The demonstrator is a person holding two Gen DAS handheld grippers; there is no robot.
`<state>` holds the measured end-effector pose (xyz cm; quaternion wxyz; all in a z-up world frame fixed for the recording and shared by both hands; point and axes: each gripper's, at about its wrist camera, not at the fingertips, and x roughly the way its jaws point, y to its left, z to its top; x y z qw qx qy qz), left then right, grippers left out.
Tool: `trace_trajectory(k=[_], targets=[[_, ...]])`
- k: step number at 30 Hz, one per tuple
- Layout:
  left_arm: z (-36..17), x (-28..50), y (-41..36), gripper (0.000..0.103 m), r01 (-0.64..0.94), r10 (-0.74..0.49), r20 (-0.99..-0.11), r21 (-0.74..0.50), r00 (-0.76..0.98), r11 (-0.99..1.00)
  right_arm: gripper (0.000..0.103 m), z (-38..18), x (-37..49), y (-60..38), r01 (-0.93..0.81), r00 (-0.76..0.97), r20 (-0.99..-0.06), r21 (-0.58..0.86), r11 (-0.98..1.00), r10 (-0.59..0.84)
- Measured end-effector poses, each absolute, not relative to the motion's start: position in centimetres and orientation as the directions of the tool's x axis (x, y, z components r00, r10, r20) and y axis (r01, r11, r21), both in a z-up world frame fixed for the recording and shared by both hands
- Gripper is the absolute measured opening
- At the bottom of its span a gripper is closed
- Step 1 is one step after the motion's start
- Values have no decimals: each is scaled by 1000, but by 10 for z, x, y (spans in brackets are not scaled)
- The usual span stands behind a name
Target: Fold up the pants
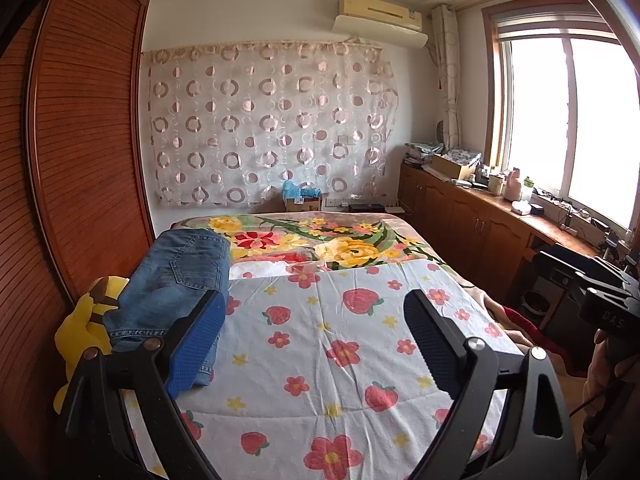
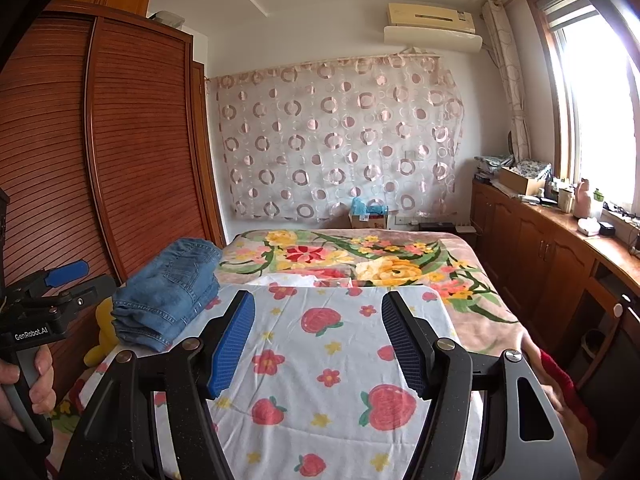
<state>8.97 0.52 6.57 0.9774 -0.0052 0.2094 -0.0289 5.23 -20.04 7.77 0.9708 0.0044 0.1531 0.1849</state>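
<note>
Left wrist: folded jeans (image 1: 176, 280) on strawberry-print quilt (image 1: 320, 360) beside wardrobe (image 1: 80, 140); both grippers' fingers apart, empty.

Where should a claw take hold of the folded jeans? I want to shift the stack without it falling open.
Grip the folded jeans across their rounded near fold, one finger under, one on top, coming from the sheet side. The layers stack flat there, and the wardrobe crowds the far side. Both claws look open and empty.

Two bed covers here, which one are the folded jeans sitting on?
The folded jeans sit on the white strawberry-print sheet, at its left edge by the wardrobe. The other, the big-flowered blanket, lies farther back and carries no jeans.
</note>
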Motion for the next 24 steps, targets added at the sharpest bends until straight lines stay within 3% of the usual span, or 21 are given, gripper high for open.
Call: trace_trajectory(k=[24], targets=[[70, 85, 0, 91, 50, -56, -400, -26, 915, 998, 68, 74, 57, -203, -367, 881, -295, 65, 928, 369]])
